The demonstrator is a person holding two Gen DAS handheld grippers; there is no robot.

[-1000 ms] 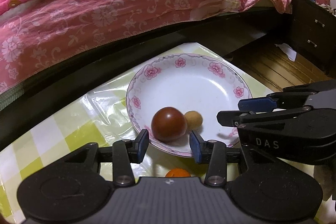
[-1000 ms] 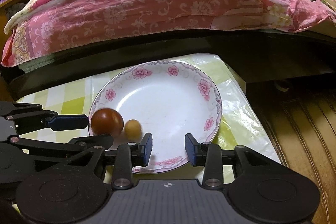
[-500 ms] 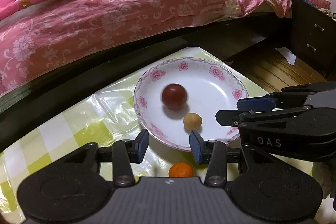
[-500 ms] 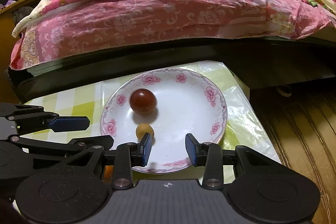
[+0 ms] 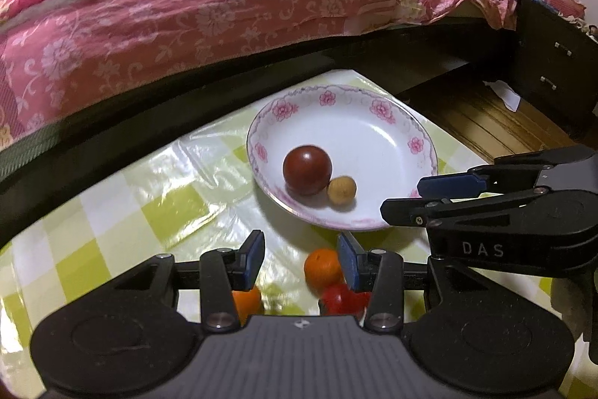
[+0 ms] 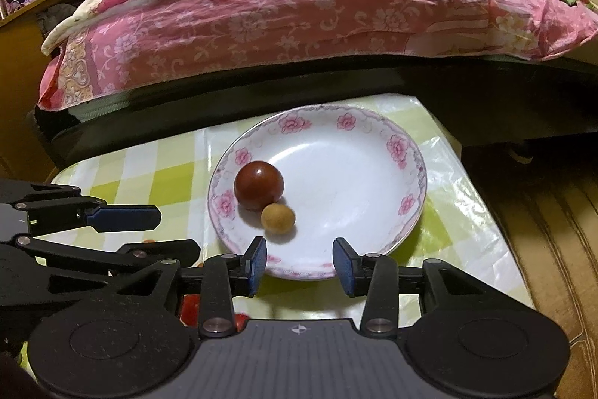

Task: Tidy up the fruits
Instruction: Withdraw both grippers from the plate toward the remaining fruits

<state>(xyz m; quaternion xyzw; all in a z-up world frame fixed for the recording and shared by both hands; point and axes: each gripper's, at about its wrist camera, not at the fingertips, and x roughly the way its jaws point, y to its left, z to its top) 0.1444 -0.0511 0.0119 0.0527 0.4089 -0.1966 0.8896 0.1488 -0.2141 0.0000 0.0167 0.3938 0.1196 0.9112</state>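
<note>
We observe the scene from left to right. The table (image 5: 112,197) carries a glossy cloth in green and white checks and stands just in front of a bed (image 5: 224,6) with pink flowered bedding.

The left hand-held gripper (image 5: 301,258) hangs over the near part of the table with its jaws set wide and nothing between them. Below its left finger lies an orange fruit (image 5: 246,300), partly hidden by the finger. Just inside its right finger lies a second orange fruit (image 5: 322,266), and a red fruit (image 5: 342,300) touches that one on the near side. All three rest on the table, outside the plate.

The white plate (image 6: 373,174) with a pink flower rim stands further back, toward the bed. In its left part sits a dark red round fruit (image 6: 258,186), and a small tan fruit (image 6: 278,218) touches it on the near right side.

The right hand-held gripper (image 6: 301,262) hangs over the near rim of the plate, jaws likewise spread wide and holding nothing. In the left wrist view it appears from the side at the right edge, just beside the plate.

To the right of the table we see a wooden floor (image 5: 486,114) and a dark cabinet (image 5: 553,70).
</note>
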